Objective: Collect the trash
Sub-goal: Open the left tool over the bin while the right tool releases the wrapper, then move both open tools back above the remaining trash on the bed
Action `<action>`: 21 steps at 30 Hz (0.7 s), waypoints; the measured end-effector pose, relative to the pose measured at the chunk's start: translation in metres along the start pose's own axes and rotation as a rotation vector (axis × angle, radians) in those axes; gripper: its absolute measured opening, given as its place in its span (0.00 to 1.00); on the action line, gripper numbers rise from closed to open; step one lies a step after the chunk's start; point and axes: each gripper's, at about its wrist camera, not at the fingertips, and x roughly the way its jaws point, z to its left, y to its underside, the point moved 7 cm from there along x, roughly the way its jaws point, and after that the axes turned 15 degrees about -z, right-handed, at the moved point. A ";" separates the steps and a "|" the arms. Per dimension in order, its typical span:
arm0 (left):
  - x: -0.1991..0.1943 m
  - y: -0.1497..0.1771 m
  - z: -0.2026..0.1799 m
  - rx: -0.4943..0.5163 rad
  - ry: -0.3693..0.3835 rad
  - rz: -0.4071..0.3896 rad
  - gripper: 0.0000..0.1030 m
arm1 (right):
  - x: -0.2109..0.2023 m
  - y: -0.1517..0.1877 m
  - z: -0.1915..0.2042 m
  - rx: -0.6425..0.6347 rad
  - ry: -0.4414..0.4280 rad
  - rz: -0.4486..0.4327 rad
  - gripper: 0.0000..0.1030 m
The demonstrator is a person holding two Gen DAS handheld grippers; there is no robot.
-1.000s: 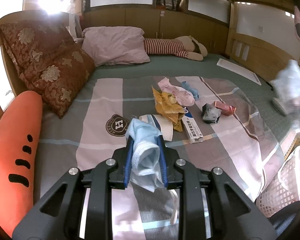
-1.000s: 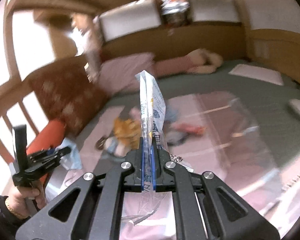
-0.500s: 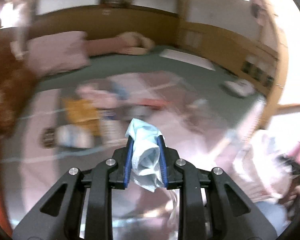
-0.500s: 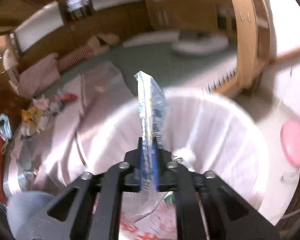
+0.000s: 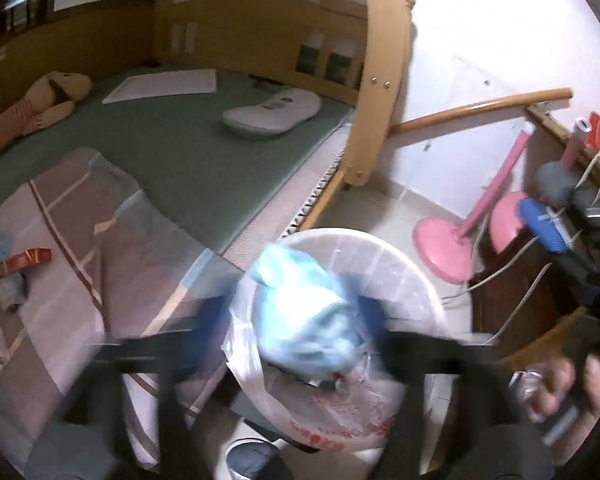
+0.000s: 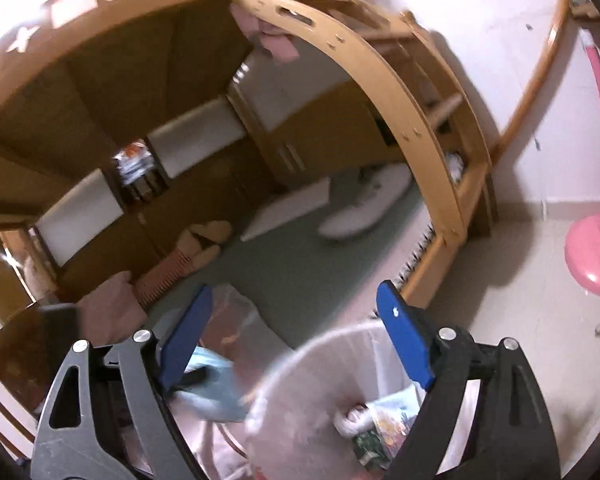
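Left gripper, blurred and seemingly spreading around a pale blue mask, hangs over the lined trash bin, the right gripper spread and empty, while a red box at nine o'clock on the bed remains uncollected.

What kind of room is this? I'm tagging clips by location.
Most likely a bedroom: a wooden-framed bed with a green mattress, a stuffed toy lying on it, and a lined trash bin beside it.
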 end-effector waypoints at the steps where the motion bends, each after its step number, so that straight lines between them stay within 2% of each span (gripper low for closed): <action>1: -0.003 -0.003 0.009 -0.009 -0.048 -0.037 0.97 | 0.001 0.001 0.007 -0.010 -0.016 0.006 0.81; 5: -0.024 -0.001 0.059 -0.084 -0.103 -0.074 0.97 | 0.013 0.023 0.041 -0.067 -0.070 0.058 0.81; 9: -0.076 0.011 0.137 -0.161 -0.236 -0.117 0.97 | 0.033 0.062 0.089 -0.144 -0.155 0.161 0.81; 10: -0.103 0.019 0.167 -0.171 -0.310 -0.134 0.97 | 0.039 0.071 0.104 -0.164 -0.178 0.185 0.81; 13: -0.166 0.035 0.229 -0.200 -0.471 -0.180 0.97 | 0.058 0.106 0.165 -0.248 -0.284 0.259 0.81; 16: -0.237 0.054 0.304 -0.274 -0.668 -0.205 0.97 | 0.075 0.140 0.234 -0.319 -0.392 0.325 0.81; 18: -0.271 0.063 0.343 -0.321 -0.766 -0.213 0.97 | 0.085 0.160 0.288 -0.356 -0.479 0.355 0.81; 21: -0.304 0.073 0.383 -0.363 -0.849 -0.238 0.97 | 0.099 0.180 0.347 -0.387 -0.561 0.377 0.81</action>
